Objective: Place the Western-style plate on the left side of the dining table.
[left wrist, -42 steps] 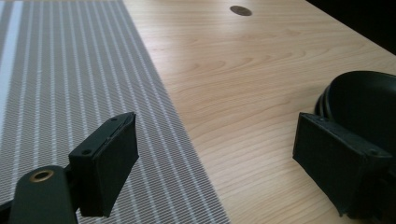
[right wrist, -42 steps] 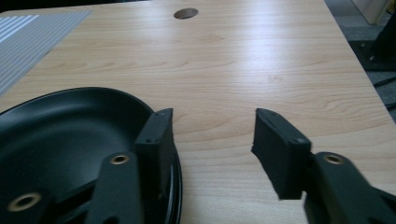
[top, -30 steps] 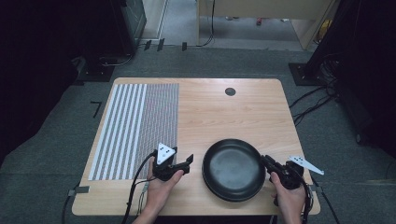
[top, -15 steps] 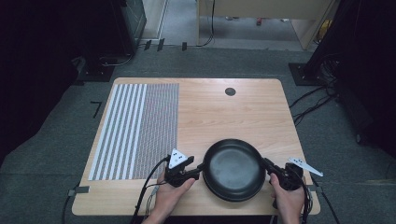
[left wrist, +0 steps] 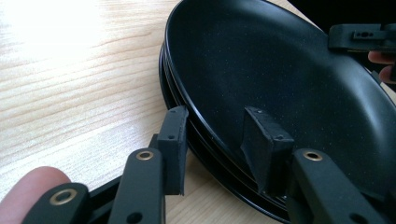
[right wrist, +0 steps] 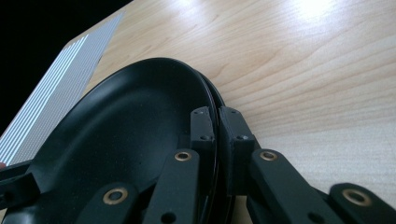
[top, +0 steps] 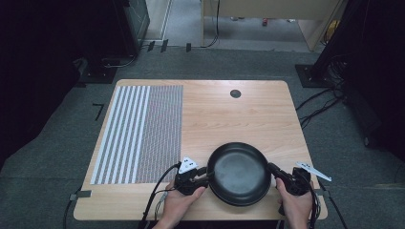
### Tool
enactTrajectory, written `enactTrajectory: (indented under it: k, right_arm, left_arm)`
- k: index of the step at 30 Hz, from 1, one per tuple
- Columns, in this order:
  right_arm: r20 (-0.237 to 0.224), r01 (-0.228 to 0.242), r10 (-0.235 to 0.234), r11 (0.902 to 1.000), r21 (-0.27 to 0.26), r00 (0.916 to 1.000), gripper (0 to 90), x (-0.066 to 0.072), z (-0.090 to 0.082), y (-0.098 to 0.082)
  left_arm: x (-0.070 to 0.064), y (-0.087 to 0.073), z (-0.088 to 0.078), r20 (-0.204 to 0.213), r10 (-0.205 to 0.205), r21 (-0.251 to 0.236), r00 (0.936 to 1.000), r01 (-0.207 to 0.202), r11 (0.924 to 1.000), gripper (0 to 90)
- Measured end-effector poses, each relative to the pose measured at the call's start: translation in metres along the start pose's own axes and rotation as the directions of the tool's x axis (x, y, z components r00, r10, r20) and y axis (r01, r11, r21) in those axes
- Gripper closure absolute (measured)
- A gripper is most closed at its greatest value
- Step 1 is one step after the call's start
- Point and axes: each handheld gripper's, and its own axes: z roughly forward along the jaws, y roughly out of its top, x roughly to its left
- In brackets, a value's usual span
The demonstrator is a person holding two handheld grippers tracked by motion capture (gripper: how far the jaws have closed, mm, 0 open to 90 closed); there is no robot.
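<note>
Pan [top: 237,172] sits at the near edge of my table [top: 248,114], my right gripper [right wrist: 217,122] pinching its rim tight while my left gripper [left wrist: 215,135] has just been closing, jaws astride the other rim, not yet squeezing.

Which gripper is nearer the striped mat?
Left. The left gripper sits at the black plate's mat-side rim, just below the striped mat; the right gripper clamps the far rim.

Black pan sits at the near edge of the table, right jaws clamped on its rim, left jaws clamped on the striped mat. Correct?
Not quite. The left gripper is at the pan, not the mat: in the left gripper view its jaws straddle the pan's rim, having just been closing. The rest holds: the right gripper clamps the rim.
</note>
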Motion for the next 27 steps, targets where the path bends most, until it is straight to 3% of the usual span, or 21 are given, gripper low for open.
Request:
enactTrajectory:
  k: [7, 13, 19, 27]
  right_arm:
    - [-0.016, -0.043, 0.044, 0.999, 0.004, 0.9989, 85.9, -0.0013, 0.0001, -0.0004]
    - [-0.021, -0.046, 0.046, 0.9989, 0.001, 0.9987, 85.9, -0.0007, 0.001, -0.0016]
    - [-0.037, -0.069, 0.069, 0.9976, 0.005, 0.9969, 85.9, -0.0012, 0.0022, -0.0034]
    - [-0.044, -0.057, 0.058, 0.9982, 0.015, 0.9974, 85.2, 0.0014, 0.0047, -0.0053]
  left_arm:
    - [0.0039, 0.0025, -0.0007, 0.023, -0.036, 0.021, 0.9991, 0.036, 0.9992, 64.4]
    - [0.0076, 0.005, -0.0022, 0.039, -0.058, 0.032, 0.9976, 0.056, 0.9979, 65.3]
    - [0.0081, 0.0072, -0.0045, 0.036, -0.052, 0.038, 0.998, 0.051, 0.998, 65.5]
    - [0.0089, 0.0097, -0.0083, 0.017, -0.051, 0.037, 0.9985, 0.051, 0.998, 66.2]
